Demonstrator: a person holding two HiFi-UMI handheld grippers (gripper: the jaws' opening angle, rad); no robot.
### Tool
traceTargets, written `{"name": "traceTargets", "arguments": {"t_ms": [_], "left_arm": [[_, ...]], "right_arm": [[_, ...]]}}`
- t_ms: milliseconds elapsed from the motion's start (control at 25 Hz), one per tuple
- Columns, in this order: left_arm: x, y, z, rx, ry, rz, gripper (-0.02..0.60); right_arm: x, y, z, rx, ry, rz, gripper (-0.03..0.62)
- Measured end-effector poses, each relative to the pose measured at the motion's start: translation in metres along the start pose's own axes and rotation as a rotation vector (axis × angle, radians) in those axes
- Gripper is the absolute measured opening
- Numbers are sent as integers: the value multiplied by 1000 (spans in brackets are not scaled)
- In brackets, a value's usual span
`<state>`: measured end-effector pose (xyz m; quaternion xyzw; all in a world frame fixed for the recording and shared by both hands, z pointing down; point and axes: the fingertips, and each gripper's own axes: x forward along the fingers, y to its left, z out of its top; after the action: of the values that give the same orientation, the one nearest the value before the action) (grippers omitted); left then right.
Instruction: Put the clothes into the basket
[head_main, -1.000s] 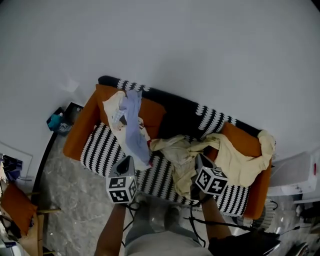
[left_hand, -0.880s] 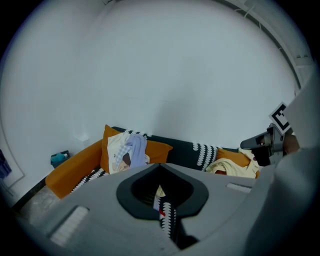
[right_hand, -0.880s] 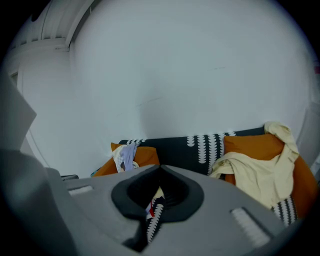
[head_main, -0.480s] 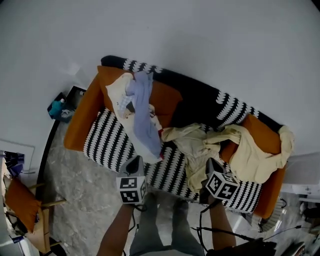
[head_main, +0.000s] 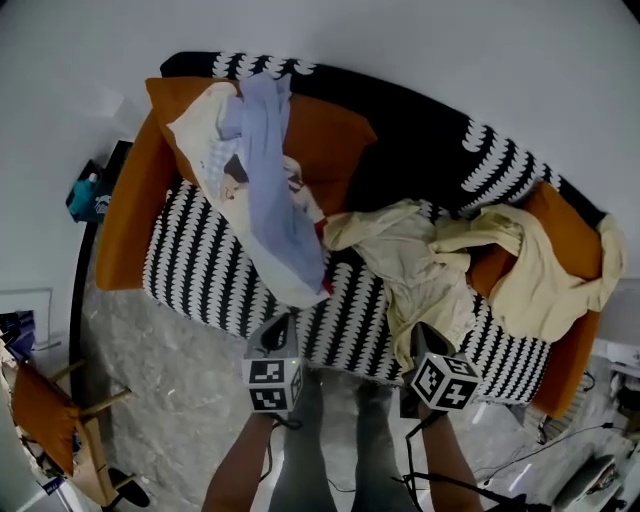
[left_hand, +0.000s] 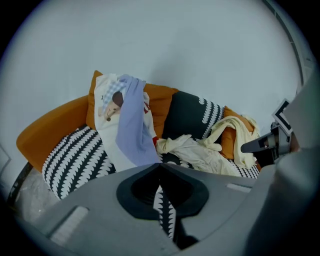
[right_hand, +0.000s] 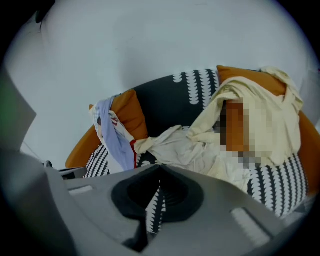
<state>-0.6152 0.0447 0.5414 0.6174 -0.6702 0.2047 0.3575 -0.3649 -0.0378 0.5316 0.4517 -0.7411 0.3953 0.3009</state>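
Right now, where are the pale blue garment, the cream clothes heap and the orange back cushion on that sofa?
pale blue garment (head_main: 272, 190), head view, middle of its draped cloth.
cream clothes heap (head_main: 412, 262), head view, its crumpled centre.
orange cushion (head_main: 325, 145), head view, its bare front face.

This is looking like a living room in a home. A big sofa with black-and-white stripes and orange cushions is sitting against a plain white wall. Clothes are lying all over it. A grey stone floor is showing in front, and a small orange chair is standing off to the side.
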Motion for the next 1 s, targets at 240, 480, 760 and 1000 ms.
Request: {"name": "traceTargets", "arguments": {"t_ms": [240,480,760,1000], "left_arm": [[45,-2,-34,34,41,-46,-5],[73,-17,-48,127,110,-130,-5],[94,-21,-57,191,169,-179,98],[116,-30,-75,334,276,-249,184]], "right_arm": [[19,-20,-32,5,48,-42,3],[26,-27,-41,46,57,-52,3],[28,-37,-44,66,66,-65,3],[27,-51,-54,90,79,-86,3]]}}
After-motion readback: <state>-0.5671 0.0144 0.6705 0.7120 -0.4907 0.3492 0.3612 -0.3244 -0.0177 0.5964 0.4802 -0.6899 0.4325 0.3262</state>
